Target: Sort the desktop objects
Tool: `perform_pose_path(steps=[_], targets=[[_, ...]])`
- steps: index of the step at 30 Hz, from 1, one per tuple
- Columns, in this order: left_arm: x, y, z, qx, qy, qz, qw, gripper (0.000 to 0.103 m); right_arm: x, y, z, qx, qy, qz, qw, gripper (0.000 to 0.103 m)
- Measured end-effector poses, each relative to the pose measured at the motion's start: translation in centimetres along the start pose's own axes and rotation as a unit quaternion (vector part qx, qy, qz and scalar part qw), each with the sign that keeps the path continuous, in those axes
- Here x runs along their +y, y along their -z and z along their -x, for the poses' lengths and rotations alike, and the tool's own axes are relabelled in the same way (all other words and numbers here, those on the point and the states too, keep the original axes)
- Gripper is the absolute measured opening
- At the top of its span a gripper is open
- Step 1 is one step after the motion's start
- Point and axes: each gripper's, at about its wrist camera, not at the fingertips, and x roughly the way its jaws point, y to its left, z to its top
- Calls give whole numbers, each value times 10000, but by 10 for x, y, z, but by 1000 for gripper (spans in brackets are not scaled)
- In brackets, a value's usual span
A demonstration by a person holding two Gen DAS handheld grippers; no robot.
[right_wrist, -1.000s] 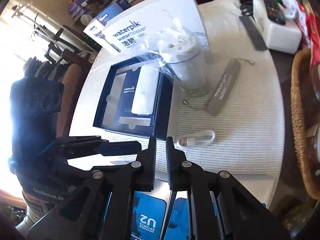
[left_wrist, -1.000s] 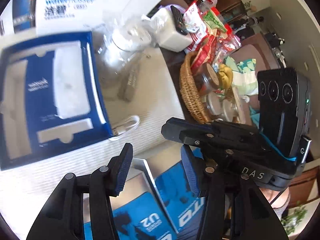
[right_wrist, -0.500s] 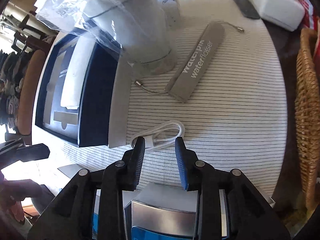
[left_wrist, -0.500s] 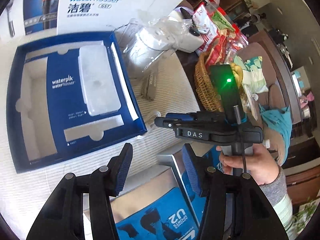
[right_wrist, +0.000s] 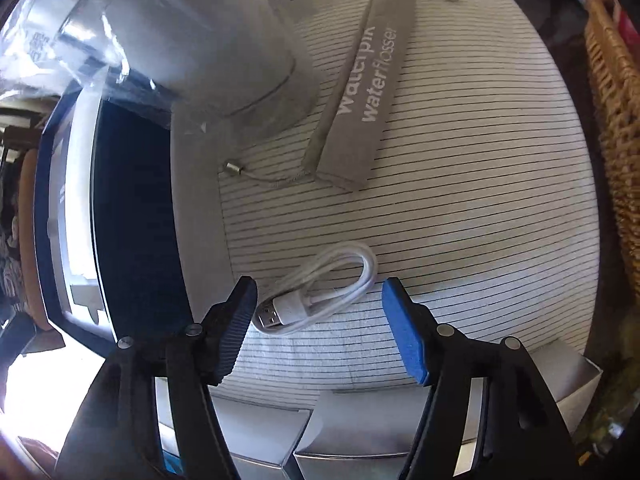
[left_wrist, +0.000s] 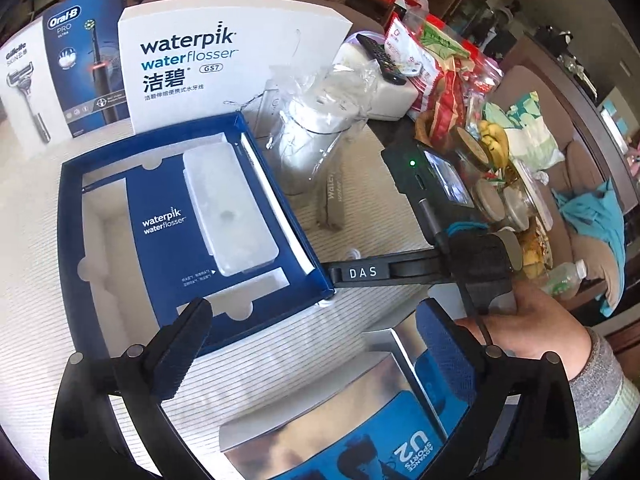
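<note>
Both tongs have just been opening. Right tongs straddle the coiled white cable, pads clear of it. Left tongs gape wide, empty, above the striped surface.

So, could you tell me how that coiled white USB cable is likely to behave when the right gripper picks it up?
The white USB cable is a loose coil of thin cord, so it will probably sag and may uncoil when lifted. It looks light. The right gripper, whose jaws have just been opening, straddles the plug end without touching; pinching the bundled strands should hold better than one loop.
</note>
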Motion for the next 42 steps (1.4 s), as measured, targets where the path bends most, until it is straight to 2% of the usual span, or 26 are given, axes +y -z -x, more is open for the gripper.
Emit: perform_pose_path(steps=[8,12,15,21,22,23,28,34,37,42], targets=[[4,2,4,-126,58,22,9999,103,0,3,4,-179,258,-528,9981,63],[2,3,12,-358,-82,-49,9993,103,5,2,6,-211,486,-434,9977,59],[4,3,18,-444,-150,-48,9989,103,12,5,8,-316,639,-161,9973,47],[8,4,25,-481,-246,-42,9985,103,7,8,17,-393,361,-110,9985,28],[8,5,26,-485,-248,-47,9985,103,4,8,21,-420,320,-127,9985,18],[9,5,27,-485,-252,-52,9985,103,2,8,24,-433,279,-130,9986,13],[7,5,28,-466,-185,-33,9987,103,-10,11,35,-485,103,-102,9987,12],[2,9,26,-407,248,-62,9988,103,-17,14,75,-808,-372,-57,9960,12],[3,9,25,-369,688,161,9968,103,-18,18,105,-1006,-657,9,9928,12],[16,6,18,-373,1507,798,9847,103,-5,36,147,-1290,-988,265,9864,11]])
